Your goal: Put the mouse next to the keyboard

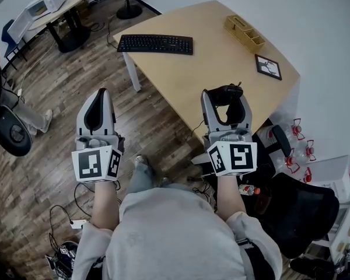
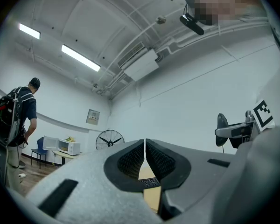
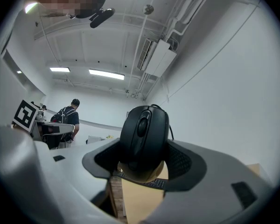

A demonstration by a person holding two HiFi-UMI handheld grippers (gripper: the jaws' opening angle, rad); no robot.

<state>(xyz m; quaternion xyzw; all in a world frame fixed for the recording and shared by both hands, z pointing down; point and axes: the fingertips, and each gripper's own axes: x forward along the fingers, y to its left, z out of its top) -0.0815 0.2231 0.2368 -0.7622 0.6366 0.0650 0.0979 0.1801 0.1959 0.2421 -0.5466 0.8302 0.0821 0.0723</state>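
A black wired mouse (image 3: 144,141) stands upright between the jaws of my right gripper (image 1: 226,98), which is shut on it; the mouse (image 1: 226,93) hangs near the wooden table's (image 1: 221,57) front edge. A black keyboard (image 1: 155,44) lies at the table's far left corner, well away from the mouse. Over the wood floor at the left, my left gripper (image 1: 97,102) is shut with nothing in it. Its pads (image 2: 130,161) meet in the left gripper view, with the keyboard (image 2: 149,182) glimpsed below them.
A wooden organiser (image 1: 244,32) and a framed picture (image 1: 268,66) sit on the table's right side. A black chair (image 1: 306,212) and water bottles (image 1: 294,150) stand at the right. A round table with a microwave (image 1: 46,2) is far left, and a person with a backpack (image 2: 16,122) stands there.
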